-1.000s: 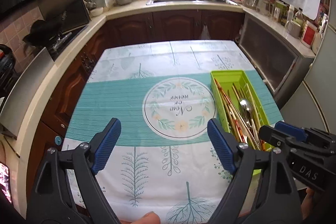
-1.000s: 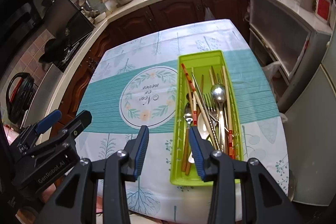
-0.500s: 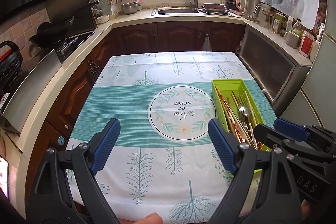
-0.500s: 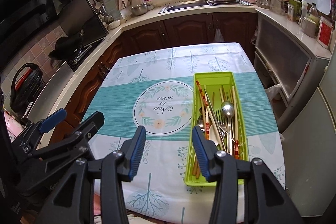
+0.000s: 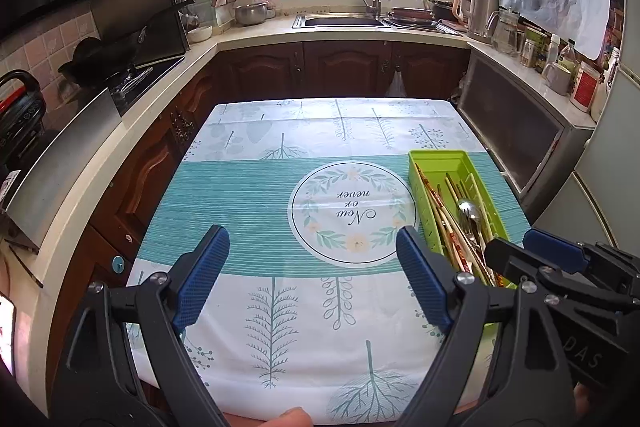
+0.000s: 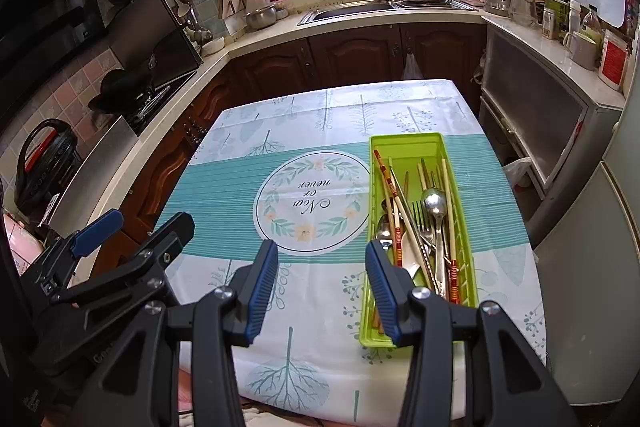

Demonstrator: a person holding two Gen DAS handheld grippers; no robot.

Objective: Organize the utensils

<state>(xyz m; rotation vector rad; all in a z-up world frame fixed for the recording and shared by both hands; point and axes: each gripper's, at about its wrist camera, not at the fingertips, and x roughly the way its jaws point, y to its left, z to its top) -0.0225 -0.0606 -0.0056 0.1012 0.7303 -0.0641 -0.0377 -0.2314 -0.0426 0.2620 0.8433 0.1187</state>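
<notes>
Lime-green tray (image 6: pixel 404 143) by the table's (image 6: pixel 240 195) right edge, crammed with chopsticks (image 6: pixel 387 183), spoons, fork. Left gripper (image 5: pixel 308 279) and right gripper (image 6: pixel 322 283) both released, empty.

A kitchen table under a tablecloth (image 5: pixel 248 195) printed with teal stripes, trees and a round wreath. Beyond the table's far edge, a steel sink (image 5: pixel 340 21) sits below a bright window. Left of the sink, a dark wok (image 5: pixel 90 57); right, a kettle (image 5: pixel 482 11).
</notes>
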